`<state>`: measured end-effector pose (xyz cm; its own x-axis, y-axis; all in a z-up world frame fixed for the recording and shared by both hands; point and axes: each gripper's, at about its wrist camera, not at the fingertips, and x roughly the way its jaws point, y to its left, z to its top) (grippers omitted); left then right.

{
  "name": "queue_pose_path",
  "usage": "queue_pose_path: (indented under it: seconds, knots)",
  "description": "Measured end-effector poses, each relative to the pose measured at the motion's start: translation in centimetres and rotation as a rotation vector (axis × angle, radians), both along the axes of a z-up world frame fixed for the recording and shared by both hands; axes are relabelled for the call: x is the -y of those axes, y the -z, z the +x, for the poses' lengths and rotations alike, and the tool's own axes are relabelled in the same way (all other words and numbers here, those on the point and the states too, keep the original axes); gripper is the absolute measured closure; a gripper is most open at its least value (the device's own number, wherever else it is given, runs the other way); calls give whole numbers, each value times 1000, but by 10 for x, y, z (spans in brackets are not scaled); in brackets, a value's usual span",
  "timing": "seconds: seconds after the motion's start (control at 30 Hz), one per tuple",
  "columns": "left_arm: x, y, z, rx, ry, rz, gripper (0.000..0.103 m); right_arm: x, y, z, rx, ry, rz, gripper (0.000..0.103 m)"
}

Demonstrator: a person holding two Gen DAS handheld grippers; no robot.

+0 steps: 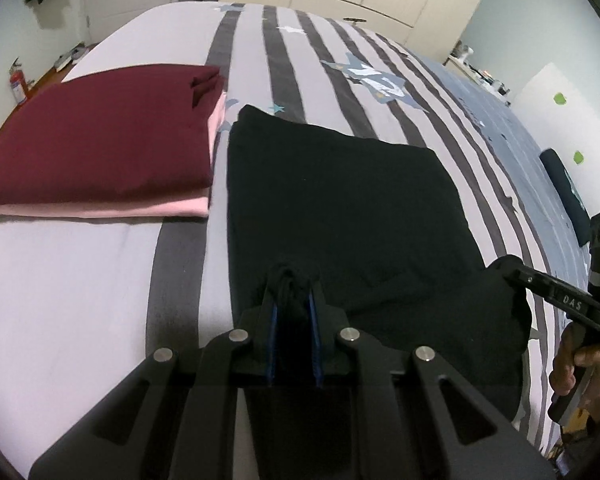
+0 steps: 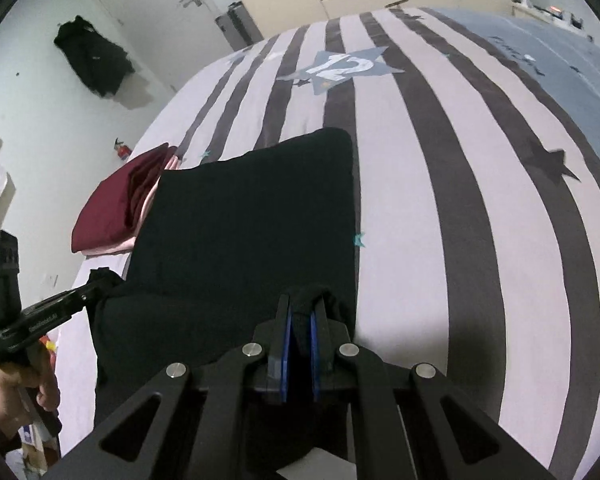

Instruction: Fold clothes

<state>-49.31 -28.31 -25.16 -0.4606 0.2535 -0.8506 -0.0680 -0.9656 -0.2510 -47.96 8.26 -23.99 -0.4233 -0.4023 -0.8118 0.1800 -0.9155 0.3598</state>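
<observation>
The left wrist view shows the top of a folded stack in the left of the frame: one maroon garment point(image 1: 100, 136) lying on one pink garment point(image 1: 112, 210), with a red fire extinguisher point(image 1: 18, 86) at the far left edge and a dark folded item point(image 1: 566, 196) at the right edge of the bed. The right wrist view shows that stack only edge-on at middle left, but adds a black coat point(image 2: 94, 56) hanging on the wall at upper left and a blue star printed with "12" point(image 2: 342, 66) on the striped bedspread point(image 2: 440, 200).

One black garment point(image 1: 340, 208) lies in the centre of both frames, its far part flat on the bed, its near edge lifted. Two grippers hold it: the left gripper point(image 1: 294, 292) is clamped on one near corner, the right gripper point(image 2: 304, 312) on the other, cloth bunched between each pair of blue pads. Each view shows the other gripper at its side edge, with a hand point(image 2: 24, 384) on its handle.
</observation>
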Motion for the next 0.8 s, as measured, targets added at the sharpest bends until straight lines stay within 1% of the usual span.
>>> queue_pose_path:
  seconds: [0.1, 0.3, 0.4, 0.43, 0.5, 0.57, 0.67, 0.7, 0.77, 0.8]
  knots:
    - [4, -2, 1, 6, -12, -4, 92, 2, 1, -9, 9, -22, -4, 96]
    - [1, 1, -16, 4, -21, -15, 92, 3, 6, -24, 12, -13, -18, 96]
    - [-1, 1, -20, -5, -21, -22, 92, 6, 14, -27, 11, -30, 24, 96]
    - [-2, 1, -23, -8, -22, -25, 92, 6, 16, -27, 12, -27, 27, 96]
    - [-3, 3, -29, -14, -26, -31, 92, 0, 10, -28, -2, 8, -9, 96]
    - [-5, 6, -35, -9, -30, -39, 92, -1, 8, -31, -7, 25, -22, 96]
    - [-5, 15, -41, 11, -36, -43, 91, 4, 21, -37, 29, 22, 1, 96]
    - [-4, 17, -42, 15, -39, -41, 89, 5, 26, -40, 43, 21, 4, 95]
    - [0, 13, -43, 8, -69, -26, 82, 4, 31, -43, 71, 22, -10, 94]
    - [3, 7, -41, -12, -83, -24, 74, 1, 29, -43, 80, 23, -27, 93]
